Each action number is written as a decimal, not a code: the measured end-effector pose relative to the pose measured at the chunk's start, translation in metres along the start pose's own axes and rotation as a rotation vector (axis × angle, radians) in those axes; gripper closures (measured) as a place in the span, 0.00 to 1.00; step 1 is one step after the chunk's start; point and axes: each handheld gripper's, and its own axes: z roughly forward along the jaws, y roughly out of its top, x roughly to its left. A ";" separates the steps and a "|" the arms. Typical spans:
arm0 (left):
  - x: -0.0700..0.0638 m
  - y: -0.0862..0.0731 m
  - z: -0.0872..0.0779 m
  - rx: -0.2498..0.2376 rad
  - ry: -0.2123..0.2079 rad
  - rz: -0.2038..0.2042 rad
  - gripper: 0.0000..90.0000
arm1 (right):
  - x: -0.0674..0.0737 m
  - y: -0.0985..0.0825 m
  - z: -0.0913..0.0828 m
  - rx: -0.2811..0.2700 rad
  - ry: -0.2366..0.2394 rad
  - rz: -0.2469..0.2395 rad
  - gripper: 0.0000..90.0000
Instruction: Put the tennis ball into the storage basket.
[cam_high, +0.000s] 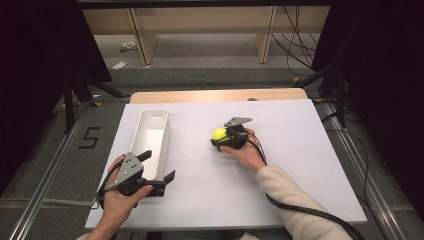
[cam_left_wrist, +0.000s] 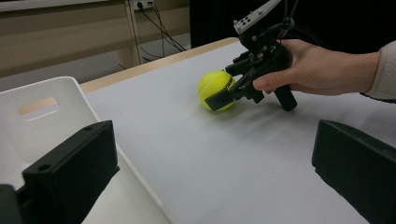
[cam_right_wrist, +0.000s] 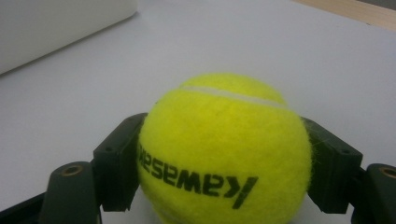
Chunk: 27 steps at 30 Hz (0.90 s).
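A yellow-green tennis ball (cam_high: 219, 133) with black lettering sits at the middle of the white table top (cam_high: 280, 165). My right gripper (cam_high: 219, 138) is shut on it. In the right gripper view the two black jaws press against both sides of the ball (cam_right_wrist: 224, 149). The left gripper view shows the ball (cam_left_wrist: 215, 88) low on the table, held by the right gripper (cam_left_wrist: 219, 97) in a person's hand. My left gripper (cam_high: 160, 165) is open at the near end of a white bin (cam_high: 141, 137), with nothing between its jaws (cam_left_wrist: 212, 179).
The long white bin (cam_left_wrist: 37, 116) lies left of the ball with its length running away from me; it has a handle slot in its end wall. A strip of wooden table (cam_high: 215, 95) shows beyond the white surface. Cables trail from both grippers.
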 end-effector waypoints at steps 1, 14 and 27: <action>0.000 0.000 0.000 0.000 0.000 0.000 0.00 | 0.000 0.000 0.000 0.001 0.001 0.003 0.29; 0.000 0.000 0.000 0.000 -0.002 0.001 0.00 | 0.000 0.000 -0.001 -0.011 -0.008 0.002 0.29; 0.000 0.000 0.000 0.002 -0.005 0.001 0.00 | -0.001 0.013 -0.015 -0.082 -0.009 0.006 0.29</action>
